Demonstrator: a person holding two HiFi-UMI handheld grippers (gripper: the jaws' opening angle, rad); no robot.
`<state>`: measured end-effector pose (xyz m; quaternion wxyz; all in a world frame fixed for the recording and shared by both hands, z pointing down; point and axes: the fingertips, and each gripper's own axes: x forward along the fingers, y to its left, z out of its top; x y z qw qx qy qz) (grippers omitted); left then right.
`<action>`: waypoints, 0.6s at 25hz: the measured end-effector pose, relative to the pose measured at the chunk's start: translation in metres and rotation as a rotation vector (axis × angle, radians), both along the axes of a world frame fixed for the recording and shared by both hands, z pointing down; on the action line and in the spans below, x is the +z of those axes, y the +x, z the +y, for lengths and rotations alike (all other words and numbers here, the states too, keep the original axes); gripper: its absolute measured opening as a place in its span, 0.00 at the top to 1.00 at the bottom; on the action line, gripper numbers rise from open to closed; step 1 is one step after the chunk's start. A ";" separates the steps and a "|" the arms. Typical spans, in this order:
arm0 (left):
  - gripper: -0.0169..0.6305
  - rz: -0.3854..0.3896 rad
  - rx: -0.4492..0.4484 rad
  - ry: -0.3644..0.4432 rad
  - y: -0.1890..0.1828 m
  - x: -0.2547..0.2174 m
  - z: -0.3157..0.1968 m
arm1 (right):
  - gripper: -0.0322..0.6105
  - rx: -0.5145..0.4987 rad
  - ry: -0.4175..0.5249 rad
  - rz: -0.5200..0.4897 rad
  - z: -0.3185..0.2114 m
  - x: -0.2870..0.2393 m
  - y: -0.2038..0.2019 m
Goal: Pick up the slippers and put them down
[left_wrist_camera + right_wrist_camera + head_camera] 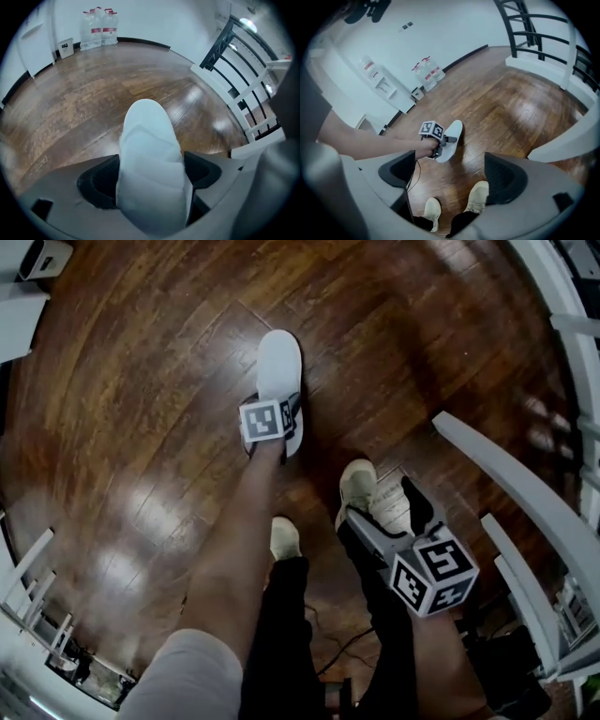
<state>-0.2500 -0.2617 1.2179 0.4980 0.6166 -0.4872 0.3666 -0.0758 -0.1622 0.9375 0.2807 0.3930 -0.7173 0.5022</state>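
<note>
A single white slipper (279,367) hangs low over the wooden floor, toe pointing away from me. My left gripper (284,424) is shut on its rear part, with the marker cube just left of it. In the left gripper view the slipper (147,140) fills the gap between the two dark jaws, and my left gripper (151,176) clamps it. I cannot tell whether the sole touches the floor. My right gripper (392,509) hovers to the right above my feet, open and holding nothing. In the right gripper view the slipper (452,134) lies ahead of my right gripper (452,172), well apart from it.
My two pale shoes (357,486) (284,538) stand on the floor beneath the grippers. A white railing (525,493) runs along the right side. Water bottles (99,28) stand against the far wall. A thin cable (347,645) lies near my feet.
</note>
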 end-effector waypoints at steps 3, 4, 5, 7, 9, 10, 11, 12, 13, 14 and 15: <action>0.31 -0.026 0.011 -0.023 -0.005 0.048 0.009 | 0.23 -0.076 0.023 -0.015 -0.004 0.000 -0.013; 0.30 -0.027 0.011 -0.035 -0.004 0.058 0.012 | 0.23 -0.100 0.028 -0.013 -0.005 0.001 -0.016; 0.30 -0.030 0.014 -0.049 -0.003 0.064 0.016 | 0.23 -0.118 0.033 -0.006 -0.005 0.003 -0.017; 0.29 -0.056 0.032 -0.074 -0.004 0.068 0.021 | 0.23 -0.136 0.036 0.014 -0.005 0.007 -0.016; 0.25 -0.070 0.045 -0.086 -0.006 0.065 0.024 | 0.23 -0.138 0.031 0.023 -0.006 0.009 -0.016; 0.25 -0.070 0.048 -0.087 -0.006 0.063 0.024 | 0.23 -0.140 0.031 0.025 -0.007 0.009 -0.018; 0.25 -0.071 0.051 -0.089 -0.006 0.059 0.023 | 0.23 -0.149 0.032 0.029 -0.007 0.009 -0.021; 0.25 -0.075 0.054 -0.093 -0.009 0.054 0.023 | 0.23 -0.166 0.033 0.033 -0.006 0.010 -0.024; 0.25 -0.080 0.054 -0.098 -0.012 0.046 0.023 | 0.23 -0.186 0.034 0.037 -0.004 0.010 -0.029; 0.25 -0.086 0.049 -0.104 -0.016 0.035 0.023 | 0.23 -0.206 0.033 0.039 0.000 0.012 -0.034; 0.25 -0.094 0.042 -0.113 -0.020 0.021 0.024 | 0.23 -0.226 0.032 0.042 0.005 0.014 -0.040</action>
